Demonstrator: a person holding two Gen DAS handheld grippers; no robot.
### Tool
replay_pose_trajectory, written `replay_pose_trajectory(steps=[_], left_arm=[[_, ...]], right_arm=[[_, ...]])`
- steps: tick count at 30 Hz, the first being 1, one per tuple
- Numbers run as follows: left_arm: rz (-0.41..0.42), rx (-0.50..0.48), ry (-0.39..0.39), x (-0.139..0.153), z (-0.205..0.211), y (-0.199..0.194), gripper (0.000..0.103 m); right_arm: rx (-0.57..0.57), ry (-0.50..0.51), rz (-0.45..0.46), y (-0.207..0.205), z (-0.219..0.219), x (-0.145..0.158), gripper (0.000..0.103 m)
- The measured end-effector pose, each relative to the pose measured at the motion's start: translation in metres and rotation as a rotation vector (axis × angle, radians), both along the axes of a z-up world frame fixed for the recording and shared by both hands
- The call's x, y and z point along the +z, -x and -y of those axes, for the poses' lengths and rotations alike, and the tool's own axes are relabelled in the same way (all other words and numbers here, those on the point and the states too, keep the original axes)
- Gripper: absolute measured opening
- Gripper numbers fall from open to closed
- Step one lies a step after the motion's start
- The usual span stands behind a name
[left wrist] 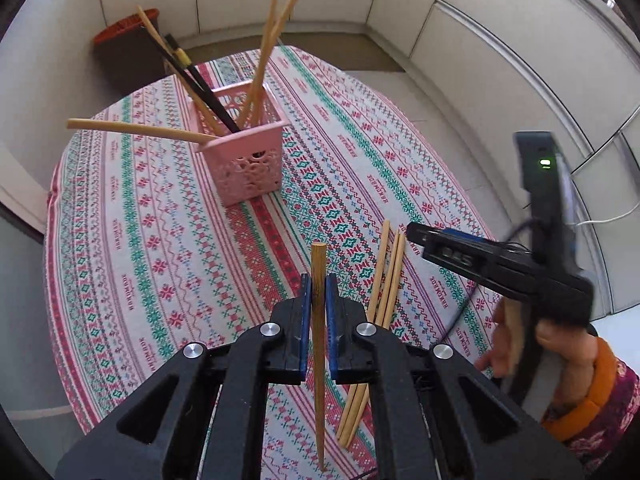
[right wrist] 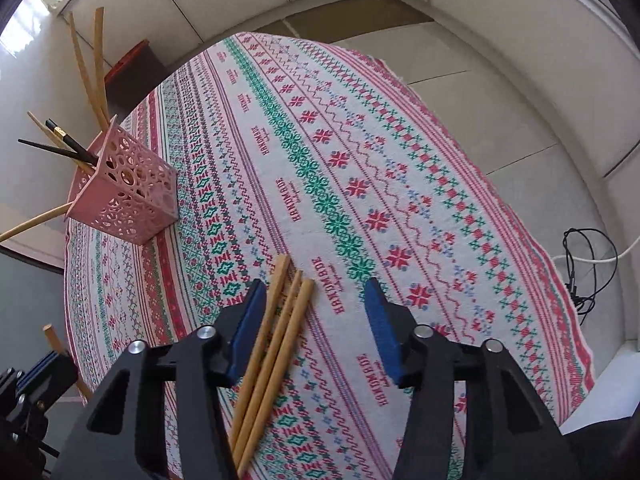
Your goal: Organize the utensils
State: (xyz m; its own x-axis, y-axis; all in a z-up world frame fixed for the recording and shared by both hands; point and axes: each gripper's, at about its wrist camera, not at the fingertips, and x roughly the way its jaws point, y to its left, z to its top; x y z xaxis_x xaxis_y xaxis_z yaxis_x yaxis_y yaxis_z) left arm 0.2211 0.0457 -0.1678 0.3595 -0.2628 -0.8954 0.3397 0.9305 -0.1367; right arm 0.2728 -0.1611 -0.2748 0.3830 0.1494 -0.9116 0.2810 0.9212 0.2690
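My left gripper point(left wrist: 319, 284) is shut on one wooden chopstick point(left wrist: 319, 320), held upright above the patterned tablecloth point(left wrist: 160, 240); it also shows in the right wrist view, low at the left edge point(right wrist: 44, 360). My right gripper point(right wrist: 316, 312) stands open over three loose wooden chopsticks point(right wrist: 276, 344), which lie on the cloth between its jaws, close to the left finger; the pads do not press on them. The same three chopsticks point(left wrist: 386, 276) lie right of my left gripper. A pink lattice basket point(left wrist: 244, 160) holds several wooden and black chopsticks.
A dark bin with an orange lid point(left wrist: 128, 52) stands on the floor behind the table. Black and white cables point(right wrist: 588, 264) lie on the floor to the right. A person's hand point(left wrist: 516, 344) in an orange cuff holds the right gripper point(left wrist: 420, 240).
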Motion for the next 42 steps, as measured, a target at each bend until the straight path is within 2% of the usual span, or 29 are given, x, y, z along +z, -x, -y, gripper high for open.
replay_pose_trajectory(steps=[1,3,5,9,14,18,24,28,30,32,36,40,42], left_arm=[[0.005,0.007,0.003,0.002,-0.003,0.002,0.006],[0.01,0.014,0.01,0.004,-0.01,0.004,0.006],[0.009,0.024,0.013,0.004,-0.015,0.003,0.006],[0.006,0.036,0.022,0.006,-0.022,0.003,0.007],[0.003,0.043,0.023,0.005,-0.022,0.001,0.007],[0.003,0.047,0.023,0.005,-0.023,0.001,0.007],[0.002,0.049,0.023,0.005,-0.024,0.0,0.007],[0.005,0.057,0.018,0.006,-0.024,0.0,0.008],[0.018,0.061,0.019,0.01,-0.024,0.002,0.008],[0.035,0.06,0.026,0.016,-0.024,0.004,0.008],[0.081,0.08,0.056,0.026,-0.029,0.015,0.008],[0.154,0.111,0.102,0.042,-0.037,0.036,0.007],[0.165,0.108,0.128,0.049,-0.038,0.045,0.007]], right_arm=[[0.0,-0.01,-0.013,-0.002,-0.003,-0.003,0.034],[-0.008,-0.04,-0.045,-0.004,-0.005,-0.012,0.029],[-0.024,-0.094,-0.086,-0.004,-0.003,-0.023,0.027],[-0.061,-0.121,-0.112,-0.002,0.003,-0.033,0.022],[-0.068,-0.099,-0.122,-0.002,0.007,-0.031,0.021],[-0.082,-0.17,-0.105,-0.001,0.015,-0.027,0.022],[-0.076,-0.13,-0.135,0.001,0.016,-0.03,0.022],[-0.051,-0.06,-0.132,-0.004,0.006,-0.029,0.02],[-0.027,0.003,-0.125,-0.009,-0.005,-0.03,0.012],[-0.005,0.04,-0.088,-0.01,-0.015,-0.03,0.01],[0.019,0.008,-0.016,-0.002,-0.02,-0.027,0.008],[0.073,0.051,0.09,0.02,-0.021,0.0,0.008],[0.109,0.084,0.149,0.034,-0.025,0.019,0.008]])
